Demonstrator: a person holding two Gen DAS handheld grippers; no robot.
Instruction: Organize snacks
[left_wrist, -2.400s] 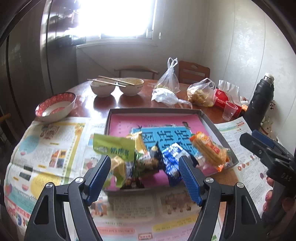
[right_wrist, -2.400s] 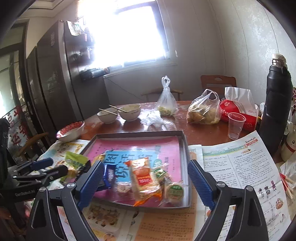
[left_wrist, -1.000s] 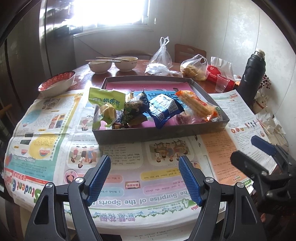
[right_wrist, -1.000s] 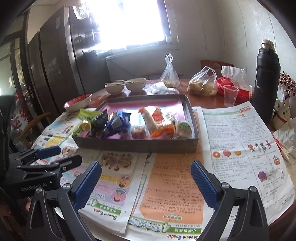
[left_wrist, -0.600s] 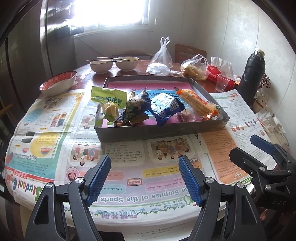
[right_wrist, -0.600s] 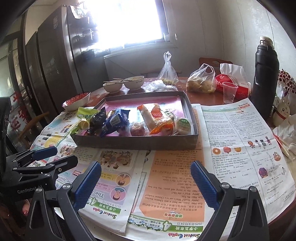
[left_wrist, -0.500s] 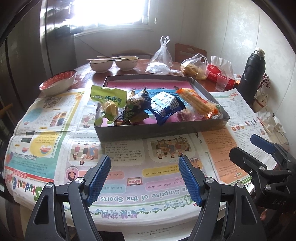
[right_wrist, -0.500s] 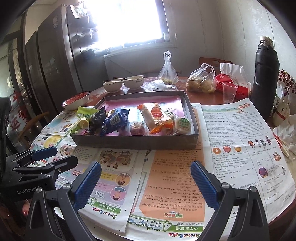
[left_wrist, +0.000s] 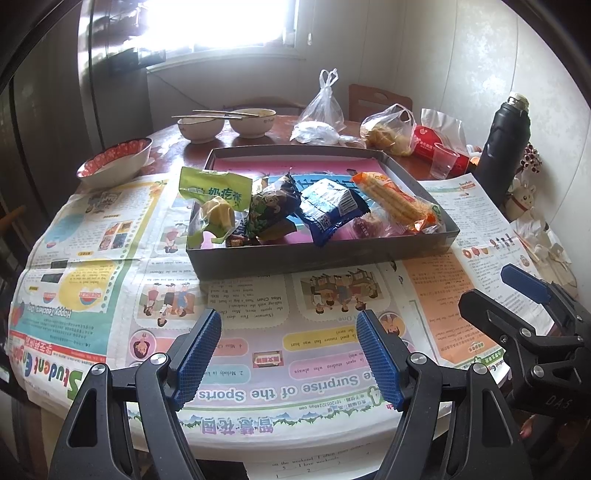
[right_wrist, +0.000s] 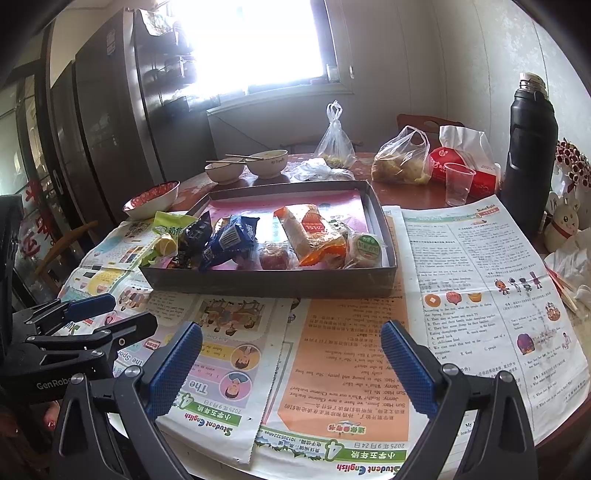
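A shallow dark box (left_wrist: 317, 258) (right_wrist: 269, 282) with a pink lining sits mid-table on newspaper. Along its near side lie several wrapped snacks: a green packet (left_wrist: 212, 190) (right_wrist: 168, 225) hanging over the left rim, a dark packet (left_wrist: 271, 206), a blue packet (left_wrist: 328, 205) (right_wrist: 231, 236), an orange-wrapped bar (left_wrist: 395, 201) (right_wrist: 310, 230) and a round green-labelled one (right_wrist: 365, 247). My left gripper (left_wrist: 288, 354) stands open over the newspaper, well short of the box, nothing between its blue pads. My right gripper (right_wrist: 291, 369) also stands open and empty near the table's front edge.
Newspaper sheets (left_wrist: 110, 236) cover the near table. Behind the box stand two bowls with chopsticks (left_wrist: 225, 123), a red-patterned bowl (left_wrist: 114, 162), tied plastic bags (right_wrist: 400, 158), a plastic cup (right_wrist: 458, 182), a red tissue pack (right_wrist: 465, 162) and a tall black flask (right_wrist: 532, 155).
Both grippers have pulled back from over the box to the table's front edge since the earliest frames. Over the last second nothing has moved.
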